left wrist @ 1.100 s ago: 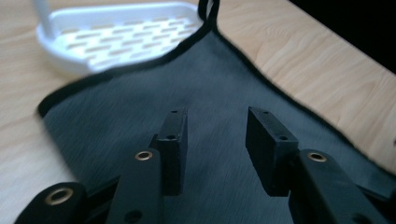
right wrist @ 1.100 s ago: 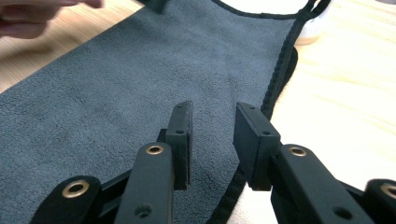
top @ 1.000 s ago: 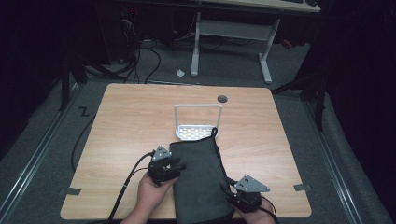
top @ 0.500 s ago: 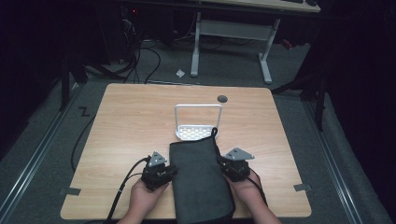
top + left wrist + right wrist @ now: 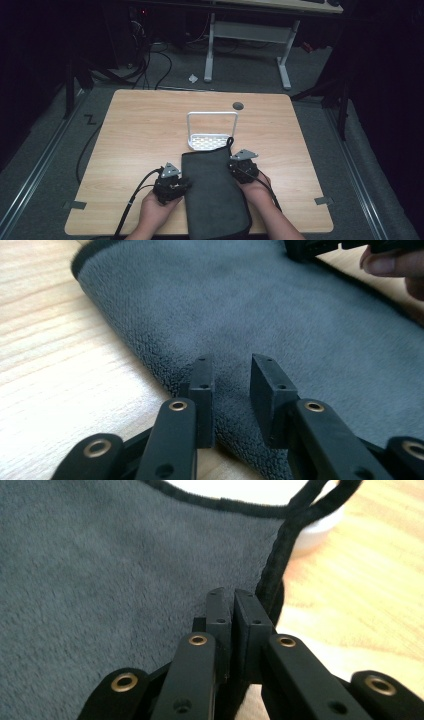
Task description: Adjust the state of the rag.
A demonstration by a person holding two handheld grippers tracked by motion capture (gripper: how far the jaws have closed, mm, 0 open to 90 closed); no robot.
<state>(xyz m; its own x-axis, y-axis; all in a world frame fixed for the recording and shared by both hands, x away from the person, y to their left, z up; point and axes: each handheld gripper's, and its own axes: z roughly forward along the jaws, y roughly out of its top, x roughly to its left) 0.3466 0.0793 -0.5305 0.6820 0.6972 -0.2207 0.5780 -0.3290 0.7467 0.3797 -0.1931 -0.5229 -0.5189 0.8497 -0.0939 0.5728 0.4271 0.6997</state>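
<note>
The right gripper [image 5: 234, 596] is clenched on the dark grey towel [image 5: 212, 192] near its 2 o'clock corner. The left gripper [image 5: 231, 371], jaws just reopening, straddles the 9 o'clock edge without pinching. Lifting now risks 1-sided pull, skewing the fold toward the white rack [image 5: 212, 131].

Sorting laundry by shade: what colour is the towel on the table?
Dark grey towel with black edging, clearest in the left gripper view.

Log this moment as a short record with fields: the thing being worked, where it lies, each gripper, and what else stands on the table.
item: dark grey towel, folded lengthwise
place: near middle of the wooden table, far end against the white rack
left gripper: jaws apart over the towel's left edge, just opening a little, pads not pressing
right gripper: jaws shut on the towel's right edge, near its loop
</note>
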